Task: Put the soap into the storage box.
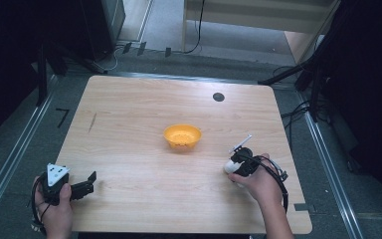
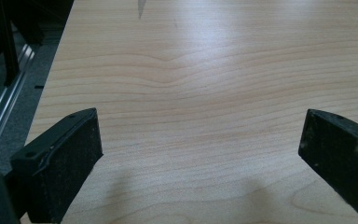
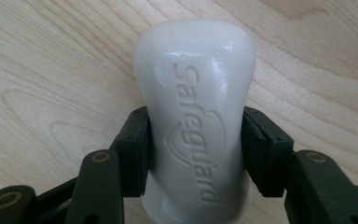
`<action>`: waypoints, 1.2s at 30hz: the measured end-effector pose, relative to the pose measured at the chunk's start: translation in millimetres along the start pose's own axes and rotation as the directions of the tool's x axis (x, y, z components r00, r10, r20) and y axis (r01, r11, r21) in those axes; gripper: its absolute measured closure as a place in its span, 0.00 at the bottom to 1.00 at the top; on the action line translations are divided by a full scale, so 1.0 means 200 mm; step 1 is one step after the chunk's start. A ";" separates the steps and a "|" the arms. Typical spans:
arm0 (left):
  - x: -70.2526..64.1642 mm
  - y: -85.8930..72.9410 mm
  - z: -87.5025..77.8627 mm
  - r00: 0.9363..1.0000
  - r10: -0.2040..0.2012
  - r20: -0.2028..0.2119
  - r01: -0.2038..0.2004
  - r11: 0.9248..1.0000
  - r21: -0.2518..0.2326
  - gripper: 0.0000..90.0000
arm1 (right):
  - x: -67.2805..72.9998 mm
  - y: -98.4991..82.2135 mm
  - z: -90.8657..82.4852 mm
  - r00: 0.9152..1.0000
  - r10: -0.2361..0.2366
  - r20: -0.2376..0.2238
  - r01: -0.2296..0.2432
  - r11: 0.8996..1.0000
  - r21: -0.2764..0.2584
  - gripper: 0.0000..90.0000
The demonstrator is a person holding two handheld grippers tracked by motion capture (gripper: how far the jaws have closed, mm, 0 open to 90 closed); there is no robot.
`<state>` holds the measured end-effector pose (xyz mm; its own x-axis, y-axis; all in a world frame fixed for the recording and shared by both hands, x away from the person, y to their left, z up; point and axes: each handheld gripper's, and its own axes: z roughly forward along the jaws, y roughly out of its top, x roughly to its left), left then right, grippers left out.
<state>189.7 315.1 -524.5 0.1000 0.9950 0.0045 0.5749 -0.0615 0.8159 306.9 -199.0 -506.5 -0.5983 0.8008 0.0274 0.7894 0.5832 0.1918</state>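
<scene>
With the right gripper [image 3: 196, 154] pinching the soap bar [image 3: 195, 93] near the orange bowl [image 1: 182, 136], carry it level there, left gripper [image 2: 200, 154] spread idle.

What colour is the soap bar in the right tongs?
White soap bar, clearest in the right gripper view.

left gripper [image 2: 200, 154] jaws apart, right gripper [image 3: 196, 154] clamped

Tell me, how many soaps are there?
1. The white soap bar is clamped between the right gripper jaws, near the table's right front, right of the orange bowl.
</scene>
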 end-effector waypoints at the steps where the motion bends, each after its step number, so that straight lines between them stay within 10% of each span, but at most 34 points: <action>1: 0.00 0.00 0.00 1.000 0.004 0.003 -0.004 1.000 0.002 0.00 | 0.00 0.00 0.00 1.000 0.004 0.002 -0.004 1.000 0.009 0.55; 9: 0.00 0.00 0.00 1.000 0.007 0.009 -0.007 1.000 0.000 0.00 | 0.01 0.04 0.00 0.999 -0.019 -0.028 0.021 0.997 0.076 0.55; 28: 0.00 0.00 0.00 1.000 -0.003 0.012 0.003 1.000 -0.002 0.00 | 0.00 0.15 -0.18 0.984 -0.176 -0.009 0.176 0.984 0.004 0.56; 36: 0.00 0.00 0.00 1.000 -0.001 0.012 0.001 1.000 0.000 0.00 | 0.03 0.25 -0.22 0.949 -0.314 -0.014 0.314 0.949 0.003 0.56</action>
<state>190.0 315.8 -524.4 0.1088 0.9941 -0.0031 0.5751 -0.0604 0.8159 336.0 -171.6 -453.8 -0.8180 0.5749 -0.0205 0.5616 0.8057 0.1881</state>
